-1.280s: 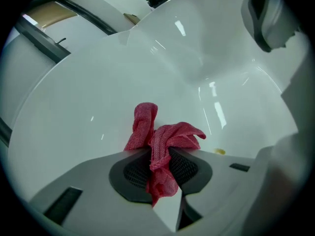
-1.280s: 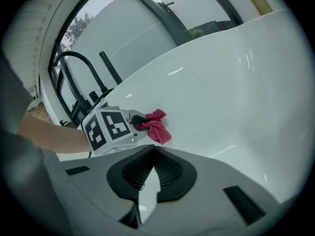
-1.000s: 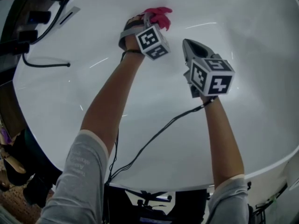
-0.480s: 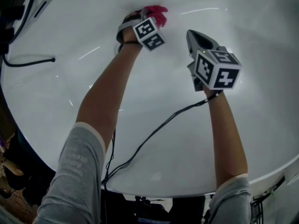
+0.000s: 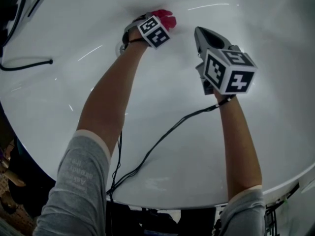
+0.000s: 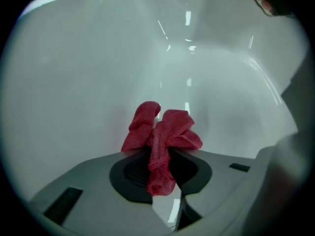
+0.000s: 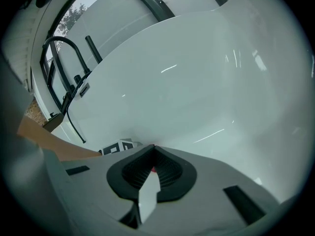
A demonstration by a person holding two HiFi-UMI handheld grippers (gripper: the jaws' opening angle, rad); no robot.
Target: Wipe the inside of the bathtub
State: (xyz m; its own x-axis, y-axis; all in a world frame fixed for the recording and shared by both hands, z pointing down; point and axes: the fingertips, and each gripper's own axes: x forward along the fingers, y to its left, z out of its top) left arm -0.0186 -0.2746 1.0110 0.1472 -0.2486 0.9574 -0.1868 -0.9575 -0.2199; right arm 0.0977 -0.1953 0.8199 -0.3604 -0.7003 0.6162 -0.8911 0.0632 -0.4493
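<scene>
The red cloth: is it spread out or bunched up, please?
Bunched up: the red cloth is crumpled into folds, pinched between the left gripper's closed jaws.

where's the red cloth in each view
Head view: top centre, red cloth just beyond the left marker cube.
Left gripper view: low centre, pinched in the left claw.
Right gripper view: only a red speck behind the shut right claw, probably it.
Shared landmark: white bathtub wall behind it.

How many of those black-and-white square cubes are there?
2. One cube is on the left gripper, by the red cloth; the other cube is on the right gripper.
</scene>
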